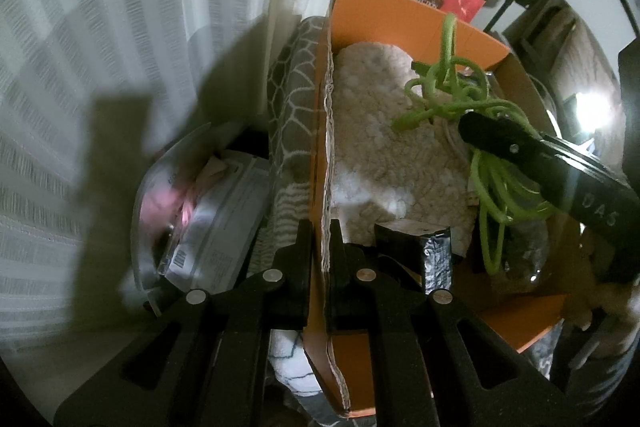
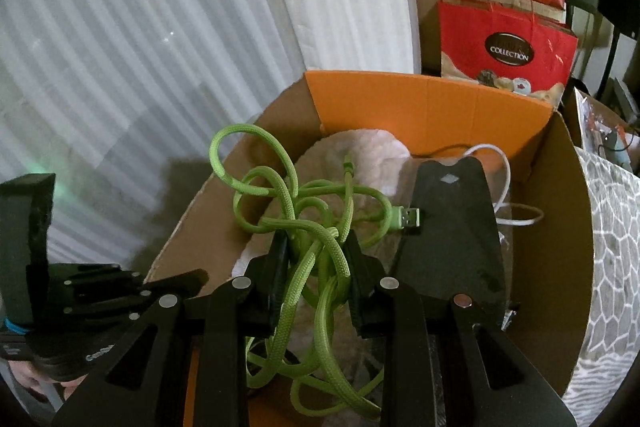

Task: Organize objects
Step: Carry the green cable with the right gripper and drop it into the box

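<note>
Tangled green braided USB cable (image 2: 316, 227), plug exposed, hung in loops over a fleecy cream fabric (image 1: 376, 131); both lay inside the orange-lined cardboard box (image 2: 432, 107).

Both views are dimly lit and bent by fisheye distortion, with dark vignetting at the corners. Pale daylight is diffused through the white curtain (image 1: 120, 47), on which hard shadows are cast. A glaring lamp (image 1: 590, 107) is blown out at the right edge. Edges are softly blurred.
</note>
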A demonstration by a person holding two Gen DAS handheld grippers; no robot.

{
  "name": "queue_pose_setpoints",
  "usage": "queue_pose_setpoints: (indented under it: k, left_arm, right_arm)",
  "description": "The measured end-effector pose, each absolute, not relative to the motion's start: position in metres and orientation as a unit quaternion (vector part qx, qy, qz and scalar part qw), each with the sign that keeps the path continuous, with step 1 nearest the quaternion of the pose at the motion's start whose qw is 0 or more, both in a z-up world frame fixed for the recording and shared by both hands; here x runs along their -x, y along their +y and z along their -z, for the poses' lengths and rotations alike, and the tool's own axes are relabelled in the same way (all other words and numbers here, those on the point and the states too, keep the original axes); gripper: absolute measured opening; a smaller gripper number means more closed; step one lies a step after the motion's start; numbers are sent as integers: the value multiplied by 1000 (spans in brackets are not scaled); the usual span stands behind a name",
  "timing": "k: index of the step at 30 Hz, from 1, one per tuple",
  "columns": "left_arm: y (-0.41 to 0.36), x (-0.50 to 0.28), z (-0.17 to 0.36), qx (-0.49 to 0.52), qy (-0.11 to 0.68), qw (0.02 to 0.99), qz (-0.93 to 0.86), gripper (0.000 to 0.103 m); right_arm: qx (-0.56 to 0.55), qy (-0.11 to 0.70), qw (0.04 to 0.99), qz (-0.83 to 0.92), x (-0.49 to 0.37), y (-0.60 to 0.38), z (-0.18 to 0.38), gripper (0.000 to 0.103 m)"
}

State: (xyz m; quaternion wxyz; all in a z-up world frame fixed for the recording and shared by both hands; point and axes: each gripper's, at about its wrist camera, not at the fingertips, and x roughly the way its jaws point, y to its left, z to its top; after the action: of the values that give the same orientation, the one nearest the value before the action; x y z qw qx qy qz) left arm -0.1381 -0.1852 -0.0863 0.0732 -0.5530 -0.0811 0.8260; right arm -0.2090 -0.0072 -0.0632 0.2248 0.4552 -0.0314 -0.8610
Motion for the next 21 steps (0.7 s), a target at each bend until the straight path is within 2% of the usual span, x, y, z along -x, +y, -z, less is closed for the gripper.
queue_pose_setpoints:
  k: [7,9,12,21]
  left_arm:
    - [-186,138,86,553,-81,73,-826,6]
    - [-185,138,87,553,-82,73,-826,6]
    - [-185,138,87,553,-81,73,-826,6]
    - [-185,139,87,553,-81,72,-826,6]
  right_arm:
    - [-457,-16,215,863,207,-10,63,34]
    - [-455,-13,214,864,206,-9,60,40]
    - [-440,-6,207,874,201,-6,52,58]
    - [-410,10,194,891,189,8,31,64]
